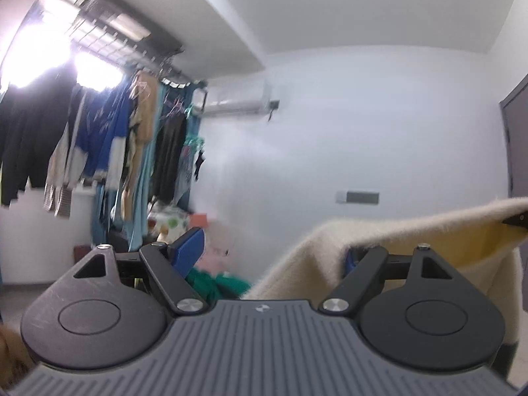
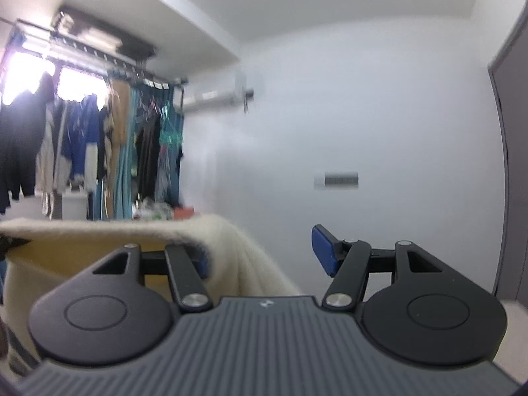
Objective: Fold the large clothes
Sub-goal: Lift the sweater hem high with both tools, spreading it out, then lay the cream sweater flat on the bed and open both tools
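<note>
A cream fuzzy garment (image 1: pixel 389 231) with a yellow inner side hangs in the air between the two grippers. My left gripper (image 1: pixel 270 250) has its jaws wide apart; the garment is draped over its right finger, which is mostly hidden, and the left blue pad (image 1: pixel 189 250) is bare. My right gripper (image 2: pixel 264 257) also has its jaws wide apart; the garment (image 2: pixel 231 250) is draped over its left finger, and the right blue pad (image 2: pixel 323 250) is bare. Both point up at the room wall.
Clothes hang on a rack (image 1: pixel 99 138) by a bright window at the left. An air conditioner (image 1: pixel 237 99) is on the white wall. Green cloth (image 1: pixel 217 283) lies below. A dark door (image 2: pixel 511 165) stands at the right.
</note>
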Motion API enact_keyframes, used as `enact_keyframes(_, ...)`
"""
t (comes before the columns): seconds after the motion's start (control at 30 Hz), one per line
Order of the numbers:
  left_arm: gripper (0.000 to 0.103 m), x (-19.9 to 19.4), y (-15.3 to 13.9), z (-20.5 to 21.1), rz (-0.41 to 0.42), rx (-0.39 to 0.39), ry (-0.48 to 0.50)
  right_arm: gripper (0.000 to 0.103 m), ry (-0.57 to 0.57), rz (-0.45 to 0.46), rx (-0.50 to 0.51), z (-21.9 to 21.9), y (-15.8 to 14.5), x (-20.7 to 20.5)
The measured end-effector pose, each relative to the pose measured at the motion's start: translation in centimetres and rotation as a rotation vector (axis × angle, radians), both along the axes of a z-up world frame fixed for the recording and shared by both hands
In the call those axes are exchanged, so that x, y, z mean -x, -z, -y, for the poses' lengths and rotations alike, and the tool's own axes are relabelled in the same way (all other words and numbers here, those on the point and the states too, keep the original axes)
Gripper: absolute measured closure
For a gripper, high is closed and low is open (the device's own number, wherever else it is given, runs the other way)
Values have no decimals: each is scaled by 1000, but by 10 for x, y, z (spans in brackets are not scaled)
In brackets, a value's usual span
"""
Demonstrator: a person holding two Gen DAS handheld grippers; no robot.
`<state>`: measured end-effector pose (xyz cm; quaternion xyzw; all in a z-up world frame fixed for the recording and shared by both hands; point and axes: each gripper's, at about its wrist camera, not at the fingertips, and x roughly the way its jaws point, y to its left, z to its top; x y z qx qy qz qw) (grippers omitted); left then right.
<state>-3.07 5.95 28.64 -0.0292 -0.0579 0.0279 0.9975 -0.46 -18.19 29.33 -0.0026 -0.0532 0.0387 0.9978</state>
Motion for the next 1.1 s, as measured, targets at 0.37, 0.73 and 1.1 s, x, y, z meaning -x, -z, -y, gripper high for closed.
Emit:
enact_keyframes(0.37,18,32,-200,6,106,-30,72,42,-49,109,-46,11,-150,30)
enact_keyframes(0.73,15,-121,-145,42,-141,39,114,42,-1,-137,-10,21,-83,-110)
enact_keyframes(1.1,15,-393,88,26,-415,99,89,42,94,-404,94,24,89,-339)
